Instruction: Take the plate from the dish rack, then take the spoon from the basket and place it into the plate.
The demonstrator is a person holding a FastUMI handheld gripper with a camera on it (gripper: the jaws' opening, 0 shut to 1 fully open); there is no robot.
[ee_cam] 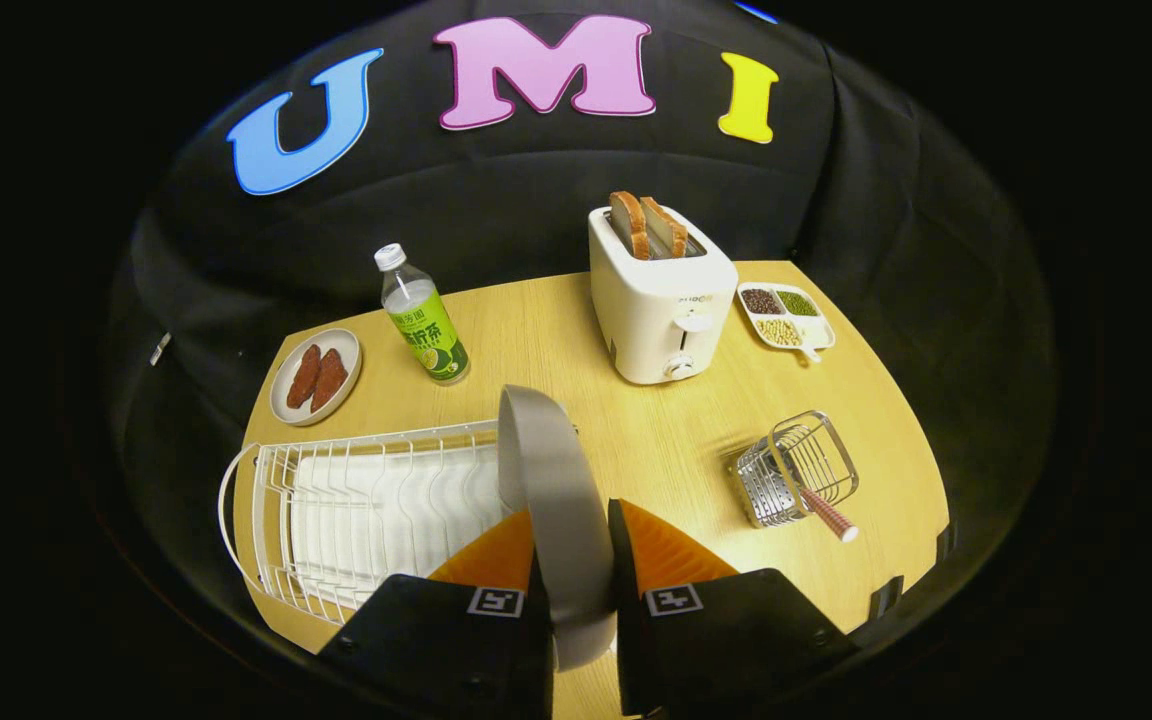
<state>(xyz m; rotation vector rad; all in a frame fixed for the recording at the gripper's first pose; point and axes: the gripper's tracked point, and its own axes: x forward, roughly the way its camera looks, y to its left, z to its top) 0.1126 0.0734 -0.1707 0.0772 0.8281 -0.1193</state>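
Tongs (576,560) clenched on the grey plate (551,500), which we held edge-on, lifted clear above the white dish rack (336,520) and surface (656,440), likely for setting down before fetching the spoon (829,519) from the wire basket (796,470).

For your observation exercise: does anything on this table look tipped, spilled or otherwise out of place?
Yes: the wire basket beyond the tongs lies tipped on its side, and the spoon handle pokes out onto the table. The tongs grip the grey plate on edge.
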